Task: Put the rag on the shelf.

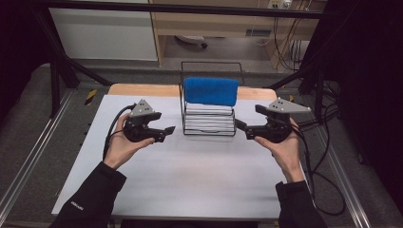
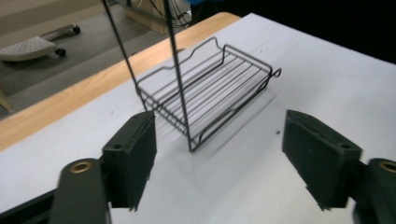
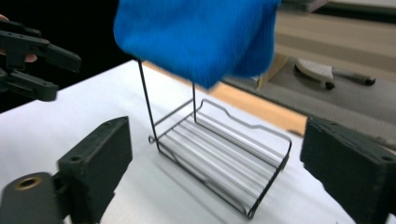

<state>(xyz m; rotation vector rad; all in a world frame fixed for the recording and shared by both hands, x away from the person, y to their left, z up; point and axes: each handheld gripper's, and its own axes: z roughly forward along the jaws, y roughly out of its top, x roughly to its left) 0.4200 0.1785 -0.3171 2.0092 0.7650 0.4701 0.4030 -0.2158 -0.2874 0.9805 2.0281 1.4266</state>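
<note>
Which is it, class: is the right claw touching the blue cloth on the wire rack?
Apart. In the high view the right claw sits beside the wire rack, with white table between it and the blue cloth.

The white table [image 1: 190,175] is evenly lit from above; dark surroundings are seen at the frame edges, and the blue cloth [image 3: 196,32] is softly blurred.
</note>
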